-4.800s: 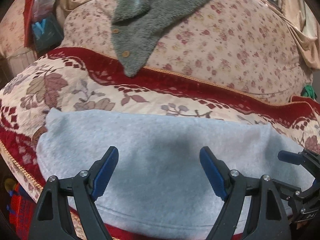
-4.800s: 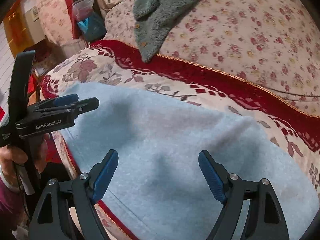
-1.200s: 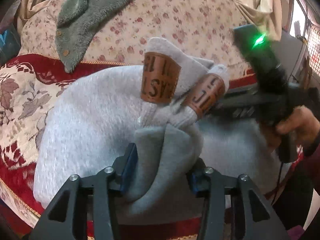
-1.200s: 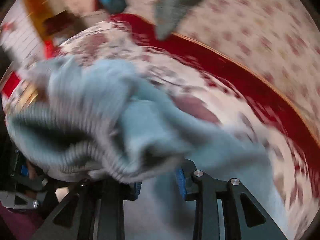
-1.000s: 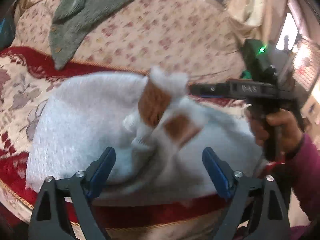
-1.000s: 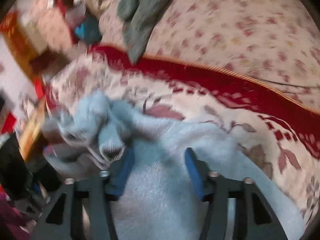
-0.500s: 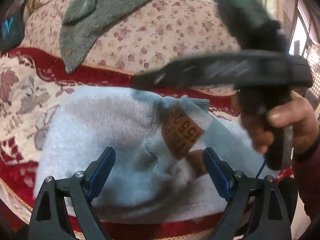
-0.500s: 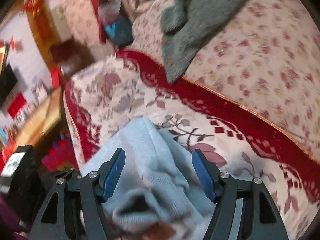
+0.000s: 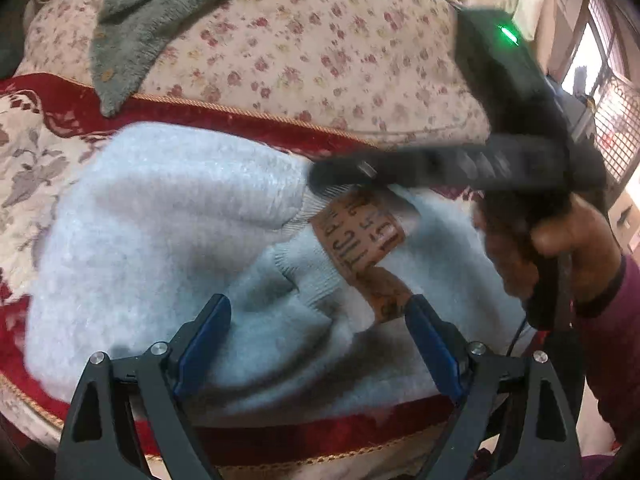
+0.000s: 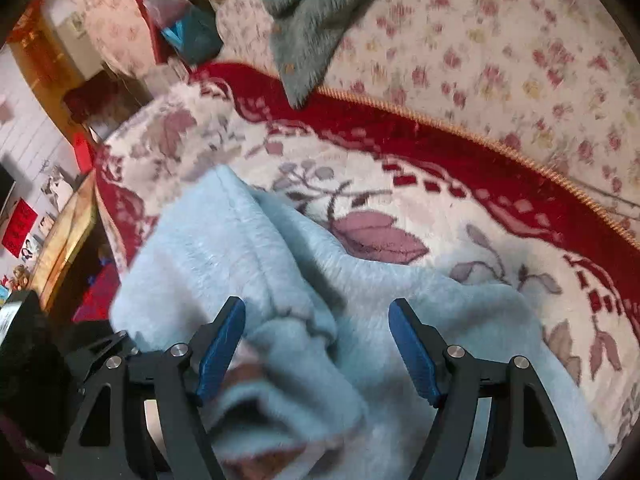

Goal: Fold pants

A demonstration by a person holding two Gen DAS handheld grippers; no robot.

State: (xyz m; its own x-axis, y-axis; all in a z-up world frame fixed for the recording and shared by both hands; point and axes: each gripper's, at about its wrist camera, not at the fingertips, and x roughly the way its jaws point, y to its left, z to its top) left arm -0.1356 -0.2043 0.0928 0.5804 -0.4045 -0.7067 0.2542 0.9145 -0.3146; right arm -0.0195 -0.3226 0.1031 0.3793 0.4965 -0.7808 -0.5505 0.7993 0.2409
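Pale blue fleece pants (image 9: 160, 220) lie bunched on the red-and-cream sofa cover, the ribbed cuffs with brown printed labels (image 9: 360, 236) folded back onto the body. My left gripper (image 9: 316, 344) is open, its blue pads either side of the cloth, holding nothing. The right gripper shows in the left wrist view as a blurred black bar (image 9: 440, 166) above the cuffs. In the right wrist view the right gripper (image 10: 316, 344) is open over the pants (image 10: 248, 264), a cuff fold between its pads.
A grey-green fleece garment (image 9: 132, 28) hangs over the floral sofa back (image 9: 320, 52). The sofa's front edge (image 9: 280, 440) runs just below the pants. Cluttered shelves and a wooden table (image 10: 60, 240) stand off the sofa's left end.
Both grippers carried the cuff end over onto the pants and let go. Both jaws now stand open. The right gripper has dropped lower, closer over the cuffs.
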